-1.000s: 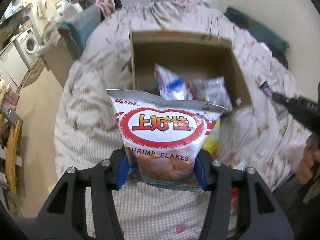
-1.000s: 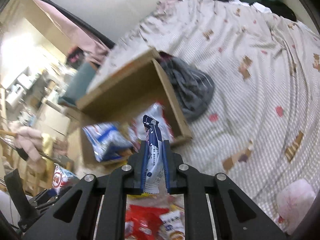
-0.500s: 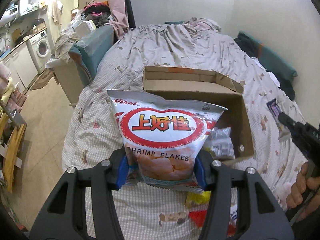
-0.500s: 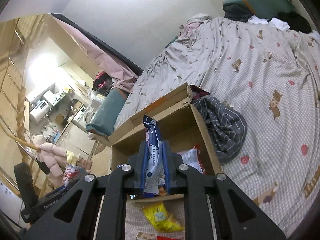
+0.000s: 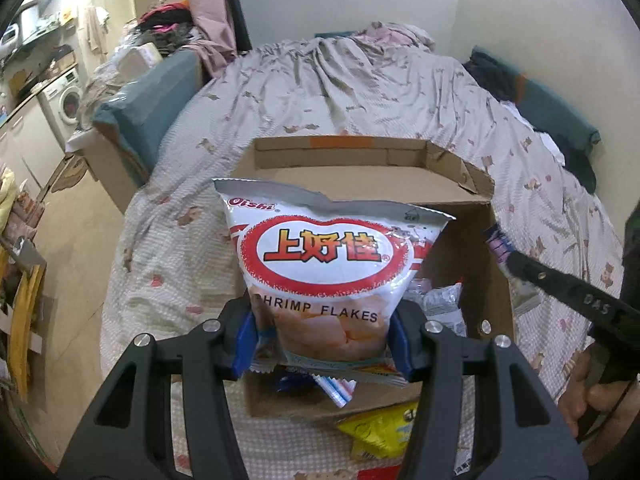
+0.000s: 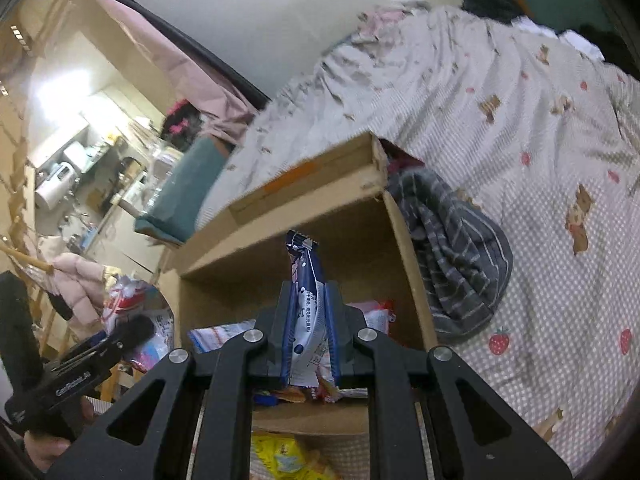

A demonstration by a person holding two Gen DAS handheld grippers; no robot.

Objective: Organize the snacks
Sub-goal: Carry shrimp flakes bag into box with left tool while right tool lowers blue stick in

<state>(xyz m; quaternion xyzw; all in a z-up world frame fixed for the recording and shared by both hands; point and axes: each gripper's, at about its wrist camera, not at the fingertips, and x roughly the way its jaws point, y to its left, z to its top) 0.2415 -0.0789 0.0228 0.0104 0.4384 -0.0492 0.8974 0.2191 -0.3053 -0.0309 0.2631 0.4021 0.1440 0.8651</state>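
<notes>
My left gripper (image 5: pixel 322 340) is shut on a white and red Oishi shrimp flakes bag (image 5: pixel 324 268), held upright over the near side of an open cardboard box (image 5: pixel 360 152) on the bed. My right gripper (image 6: pixel 310 340) is shut on a thin blue and white snack packet (image 6: pixel 306 296), held upright above the same box (image 6: pixel 304 184). The right gripper and its packet (image 5: pixel 500 244) also show at the right of the left wrist view. Several snack packs (image 5: pixel 440 304) lie inside the box.
A yellow snack bag (image 5: pixel 384 428) lies on the bed in front of the box, also in the right wrist view (image 6: pixel 280 456). A grey striped garment (image 6: pixel 456 256) lies right of the box. Bedding (image 5: pixel 360 88) surrounds it; the floor (image 5: pixel 72 240) is left.
Both grippers have moved with their snacks; the box now sits closer and lower in both views, with each snack over its opening. Both grips are unchanged.
</notes>
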